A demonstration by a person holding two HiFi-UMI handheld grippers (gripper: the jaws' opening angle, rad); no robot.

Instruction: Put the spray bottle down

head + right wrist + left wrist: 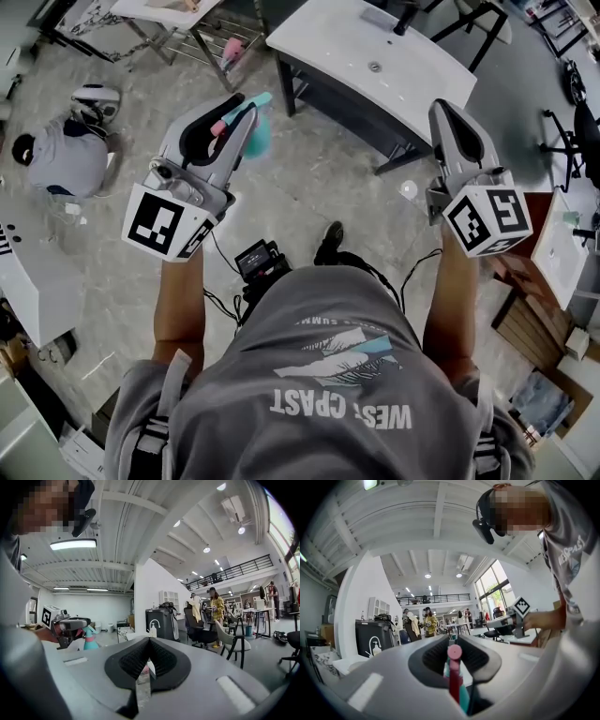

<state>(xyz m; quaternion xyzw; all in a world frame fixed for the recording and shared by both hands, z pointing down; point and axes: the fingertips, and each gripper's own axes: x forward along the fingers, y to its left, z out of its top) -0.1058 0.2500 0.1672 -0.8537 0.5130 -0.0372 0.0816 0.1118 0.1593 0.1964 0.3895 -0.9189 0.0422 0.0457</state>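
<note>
the left gripper (246, 108) is held out level over the floor (328, 178), well above it, and its fingers (431, 656) pinch the spray bottle (258, 131). in the left gripper view the bottle (454, 679) stands between the black pads, its pink top upward and its teal body below (the bottle's foot is out of sight there). from the head view the teal body sticks out past the fingertips, toward the white table (375, 56), which stands ahead and apart from it.

the right gripper (445, 112) is held out beside the left, also roughly level, near the table's front edge. its fingers (131, 660) are pressed together at the tips with nothing between them. in the right gripper view the left gripper (70, 623) shows off to the side with the bottle (90, 639) hanging from it.

a person (66, 155) crouches on the floor at the far left.
</note>
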